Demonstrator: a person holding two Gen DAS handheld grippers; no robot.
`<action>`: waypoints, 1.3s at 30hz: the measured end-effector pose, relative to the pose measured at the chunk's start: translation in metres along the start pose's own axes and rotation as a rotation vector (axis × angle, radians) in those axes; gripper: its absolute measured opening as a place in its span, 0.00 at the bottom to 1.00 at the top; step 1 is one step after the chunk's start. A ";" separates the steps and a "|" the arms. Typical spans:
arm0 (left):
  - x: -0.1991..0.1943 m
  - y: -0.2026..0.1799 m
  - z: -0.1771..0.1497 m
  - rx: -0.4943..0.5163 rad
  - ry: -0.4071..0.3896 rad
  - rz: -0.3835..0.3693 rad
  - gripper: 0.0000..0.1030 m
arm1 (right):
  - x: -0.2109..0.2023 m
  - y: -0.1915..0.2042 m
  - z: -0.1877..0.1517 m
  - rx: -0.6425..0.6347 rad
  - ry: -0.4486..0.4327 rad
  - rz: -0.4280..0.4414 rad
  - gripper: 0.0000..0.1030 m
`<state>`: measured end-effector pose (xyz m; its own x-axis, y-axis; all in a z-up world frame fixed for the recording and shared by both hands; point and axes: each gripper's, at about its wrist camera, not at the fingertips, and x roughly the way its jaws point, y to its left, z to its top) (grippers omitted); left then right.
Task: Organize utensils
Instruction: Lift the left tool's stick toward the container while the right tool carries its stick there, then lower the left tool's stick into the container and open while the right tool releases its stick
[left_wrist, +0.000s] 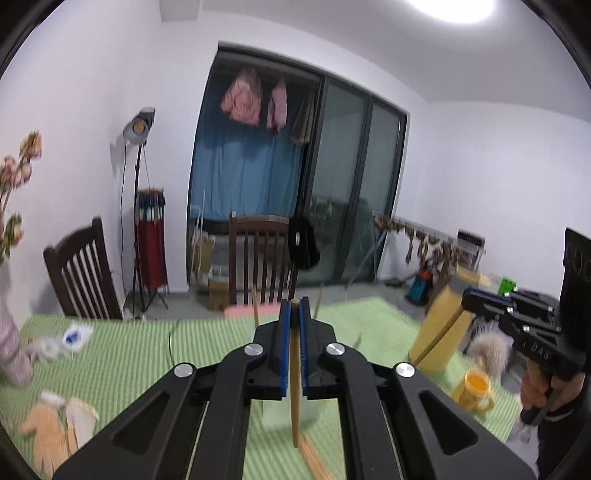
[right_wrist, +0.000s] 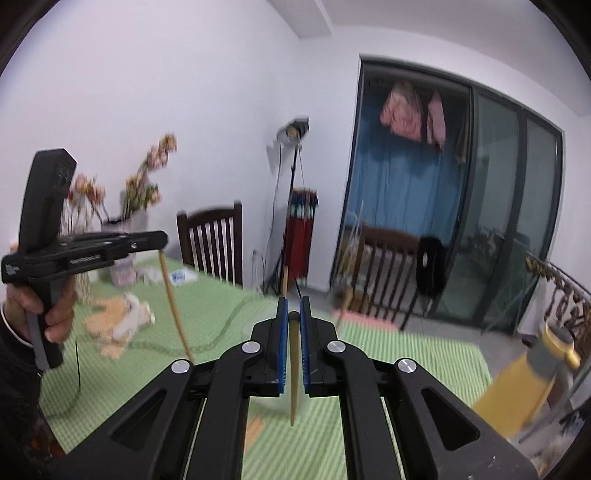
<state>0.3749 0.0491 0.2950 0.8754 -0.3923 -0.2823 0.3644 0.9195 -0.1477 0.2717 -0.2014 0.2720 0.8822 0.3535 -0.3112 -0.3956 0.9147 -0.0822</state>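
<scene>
1. Both grippers are up off the table right now, each with one chopstick. My left gripper (left_wrist: 294, 306) is pinched on a chopstick (left_wrist: 294, 387) near its thick top end, and the thin end hangs down toward the green cloth (left_wrist: 129, 354).

2. Same deal on the right: the right gripper (right_wrist: 293, 306) is clamped on its own chopstick (right_wrist: 293, 369), blunt end poking up just between the blue pads (right_wrist: 283, 347), tip dangling below.

3. From the right wrist view I can see the left gripper off to the left, a hand (right_wrist: 48, 310) on its handle, stick drooping from the jaws. Bit blurry, so I can't read the exact angle.

4. How they'll handle, my guess: light, stiff, smooth wood or bamboo. Thin and round, so it can pivot or slide in the pads if I swing fast. Holding near the top end gives a long lever below, so the tips will wobble.

5. More chopsticks (left_wrist: 314, 458) lie loose on the cloth near me, and a few stand up further back in what looks like a clear holder, hard to tell.

6. Yellow mug (left_wrist: 474, 391) and a tall yellow canister (left_wrist: 439, 332) sit on the right. I'd keep the dangling tips clear of both.
</scene>
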 end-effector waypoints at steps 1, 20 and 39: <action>0.002 0.000 0.010 0.000 -0.012 -0.003 0.01 | 0.003 -0.003 0.015 0.005 -0.023 0.009 0.06; 0.175 0.040 -0.024 -0.109 0.205 0.061 0.02 | 0.156 -0.038 -0.032 0.180 0.188 0.021 0.06; 0.150 0.043 -0.100 -0.124 0.282 0.079 0.12 | 0.125 -0.037 -0.056 0.259 0.206 -0.011 0.45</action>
<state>0.4904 0.0271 0.1517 0.7705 -0.3273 -0.5470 0.2416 0.9440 -0.2246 0.3823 -0.2015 0.1831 0.8055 0.3204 -0.4985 -0.2845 0.9470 0.1490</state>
